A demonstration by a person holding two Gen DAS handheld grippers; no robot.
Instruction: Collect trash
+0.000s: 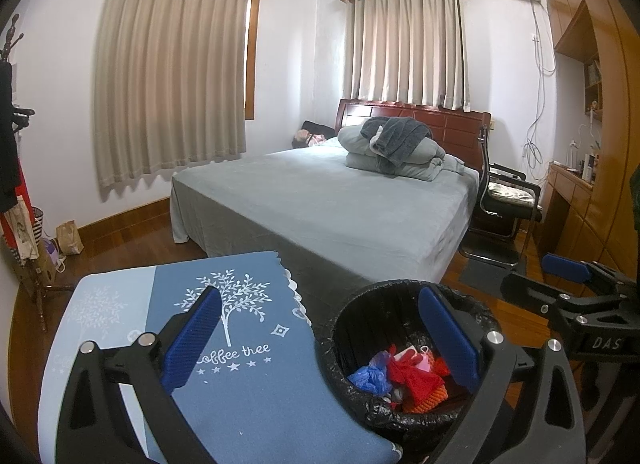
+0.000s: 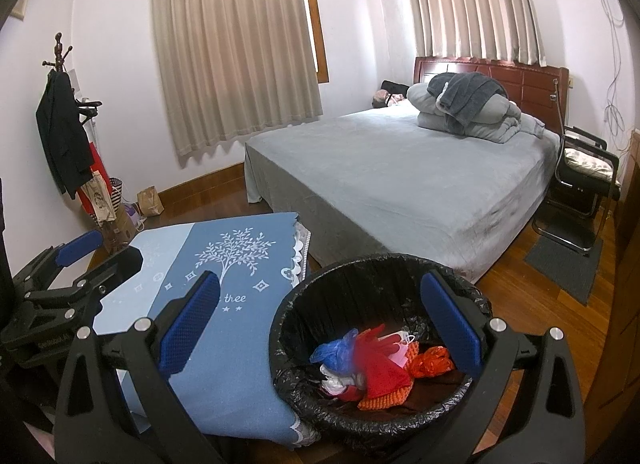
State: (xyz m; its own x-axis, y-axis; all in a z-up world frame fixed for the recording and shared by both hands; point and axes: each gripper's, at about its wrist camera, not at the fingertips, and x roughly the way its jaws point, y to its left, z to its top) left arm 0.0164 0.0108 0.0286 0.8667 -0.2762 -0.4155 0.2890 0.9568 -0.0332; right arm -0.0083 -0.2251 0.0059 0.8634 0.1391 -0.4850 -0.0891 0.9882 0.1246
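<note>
While both grippers hang over the bin, here's my read, line by line.
Left gripper: fingers spread wide, nothing between them, one over the desk cloth, one over the bin.
Right gripper: fingers spread too, empty, straddling the bin's near-left rim.
Trash bin: round, black-lined, mouth facing straight up, on the floor touching the desk's right edge.
Trash: heaped low in the bin: blue bag, red cloth, orange knit, something white.
Handling: I judge it all light, soft, crushable; nothing fragile. The liner looks slippery and thin.
Where to hold: I'd pinch the liner's bunched rim, not the contents.
Long axis: bin's runs vertical; the heap has none I can tell.
Desk top: I see no loose trash on the cloth.
</note>
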